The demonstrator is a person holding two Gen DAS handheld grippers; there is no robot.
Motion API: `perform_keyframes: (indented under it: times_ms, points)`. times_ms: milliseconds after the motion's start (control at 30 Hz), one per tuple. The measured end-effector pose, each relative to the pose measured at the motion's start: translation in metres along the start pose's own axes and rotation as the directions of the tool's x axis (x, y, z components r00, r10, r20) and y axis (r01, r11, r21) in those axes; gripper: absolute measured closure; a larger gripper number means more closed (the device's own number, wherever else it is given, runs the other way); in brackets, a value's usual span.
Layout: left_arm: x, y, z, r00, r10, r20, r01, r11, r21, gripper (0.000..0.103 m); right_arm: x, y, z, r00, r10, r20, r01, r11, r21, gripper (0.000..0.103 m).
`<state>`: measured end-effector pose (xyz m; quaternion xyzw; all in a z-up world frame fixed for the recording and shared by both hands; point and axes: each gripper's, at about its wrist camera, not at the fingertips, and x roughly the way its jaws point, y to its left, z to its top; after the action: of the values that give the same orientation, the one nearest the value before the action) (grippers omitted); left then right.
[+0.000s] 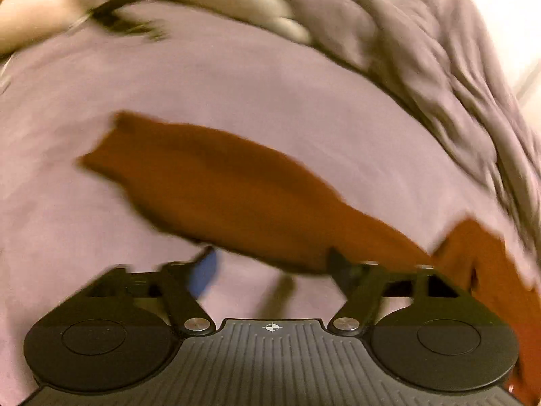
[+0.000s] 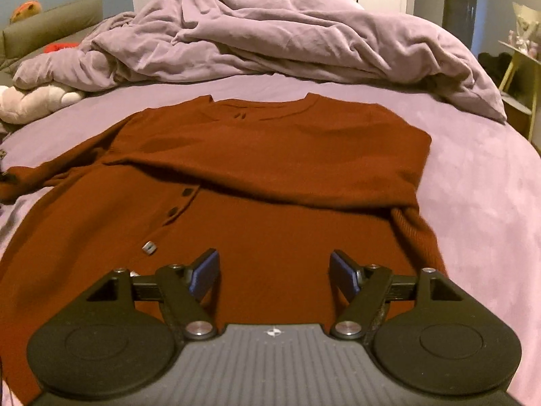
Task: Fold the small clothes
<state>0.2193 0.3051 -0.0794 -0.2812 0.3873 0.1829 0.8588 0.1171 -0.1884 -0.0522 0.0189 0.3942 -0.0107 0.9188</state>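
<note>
A rust-brown buttoned cardigan (image 2: 257,176) lies flat on the lilac bed sheet (image 2: 473,182), neck away from me, its right sleeve folded across the chest. My right gripper (image 2: 274,270) is open and empty, hovering over the lower body of the cardigan. In the blurred left wrist view the cardigan's left sleeve (image 1: 216,182) stretches out over the sheet (image 1: 236,77). My left gripper (image 1: 274,264) is open just in front of the sleeve's near edge, and nothing is between its pads.
A crumpled lilac duvet (image 2: 287,37) is heaped at the far side of the bed; it also shows in the left wrist view (image 1: 439,67). A pale plush toy (image 2: 30,101) lies at the left. A small yellow side table (image 2: 520,77) stands at the right.
</note>
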Motion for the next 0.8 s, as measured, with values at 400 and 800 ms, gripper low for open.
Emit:
perform_keyframes:
  times_ms: [400, 800]
  points:
    - [0.023, 0.093, 0.032, 0.993, -0.056, 0.101, 0.095, 0.894, -0.438, 0.097, -0.004, 0.020, 0.006, 1.000, -0.010, 0.004, 0.010, 1.000, 0.000, 0.027]
    - [-0.029, 0.066, 0.065, 0.967, -0.149, 0.206, 0.225, 0.881, -0.415, 0.098, -0.002, 0.015, 0.001, 1.000, -0.020, -0.016, 0.021, 0.999, 0.026, 0.025]
